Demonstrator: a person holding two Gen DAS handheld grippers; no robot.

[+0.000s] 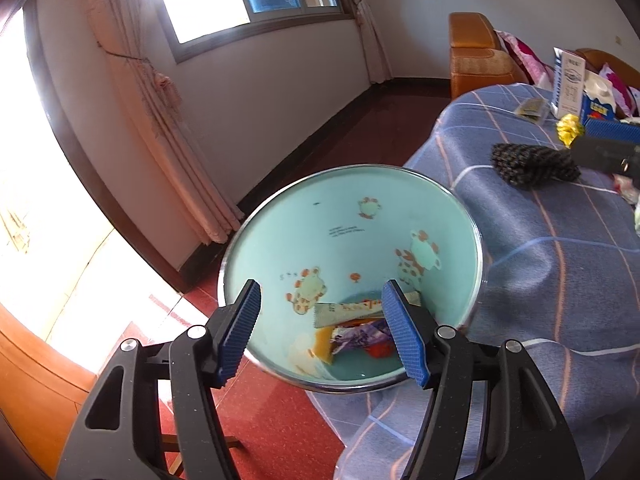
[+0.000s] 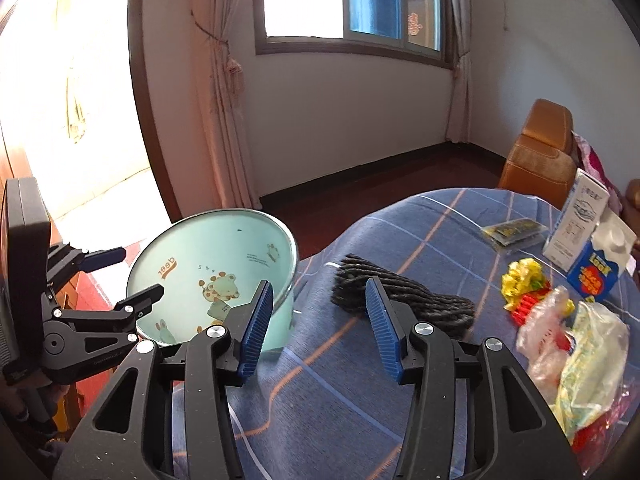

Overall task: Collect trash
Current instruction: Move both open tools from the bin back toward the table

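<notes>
Right wrist view: both hand-held grippers gape empty; the crumpled yellow wrapper looks light, crushable, best pinched mid-bunch.

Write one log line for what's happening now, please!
left gripper: open, over mint-green cartoon bin | right gripper: open, near dark knitted bundle | wrappers in bin

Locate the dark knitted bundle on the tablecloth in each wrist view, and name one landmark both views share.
Left wrist: the dark knitted bundle lies at the right, on the blue checked tablecloth, partly behind the right gripper.
Right wrist: centre, bundle just beyond the right gripper's open fingers.
Shared landmark: the mint cartoon trash bin, centre in the left view, left of centre in the right view.
</notes>
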